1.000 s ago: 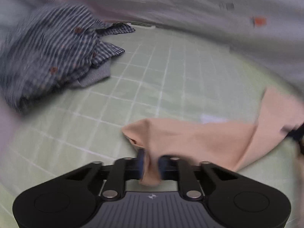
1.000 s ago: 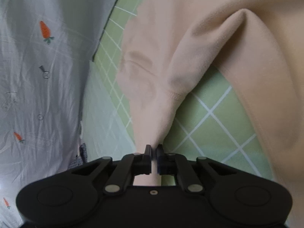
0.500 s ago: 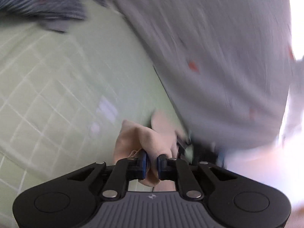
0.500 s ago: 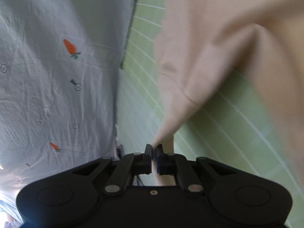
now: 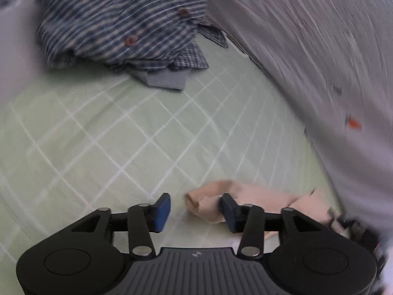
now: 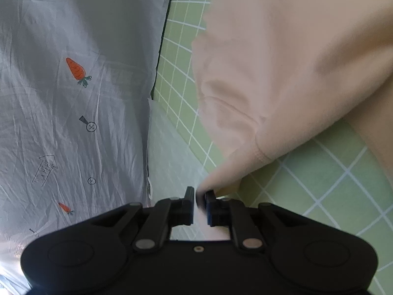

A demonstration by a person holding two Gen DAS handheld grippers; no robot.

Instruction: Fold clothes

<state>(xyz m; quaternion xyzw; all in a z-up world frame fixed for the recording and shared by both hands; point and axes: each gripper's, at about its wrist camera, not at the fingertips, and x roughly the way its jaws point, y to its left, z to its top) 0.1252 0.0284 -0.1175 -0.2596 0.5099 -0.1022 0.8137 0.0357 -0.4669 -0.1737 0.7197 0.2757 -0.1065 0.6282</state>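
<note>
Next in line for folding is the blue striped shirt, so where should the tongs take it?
Probably the blue striped shirt at its loose plaid flap, coming from the near side. That edge lies flat on the green checked sheet, clear of the bunched pile.

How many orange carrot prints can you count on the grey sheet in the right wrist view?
2. A large orange carrot print sits upper left on the crumpled grey sheet; a small carrot print lies lower left. Others may be hidden by folds or beyond the frame.
</note>
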